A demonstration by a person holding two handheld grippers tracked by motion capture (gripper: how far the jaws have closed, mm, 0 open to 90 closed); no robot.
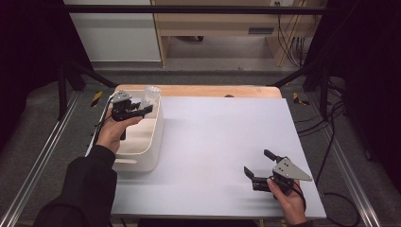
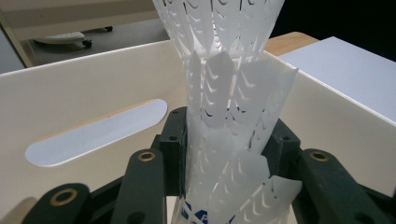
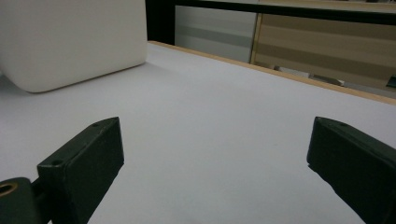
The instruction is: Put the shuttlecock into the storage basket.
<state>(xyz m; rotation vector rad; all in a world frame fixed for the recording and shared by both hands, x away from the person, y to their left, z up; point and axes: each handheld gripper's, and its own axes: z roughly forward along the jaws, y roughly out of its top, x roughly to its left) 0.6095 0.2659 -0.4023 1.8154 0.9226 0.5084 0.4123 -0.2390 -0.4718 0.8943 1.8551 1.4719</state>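
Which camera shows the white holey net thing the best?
The left gripper view: the net is close up between the left gripper's jaws, cut slits sharp, with the bin behind. In the high view it is a small pale blur above the bin.

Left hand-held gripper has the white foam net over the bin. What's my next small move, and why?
Probably lower it a little, then open. The left hand-held gripper is shut on the white foam net, held over the white bin with the net reaching above the rim. The right hand-held gripper rests open on the table, well away.
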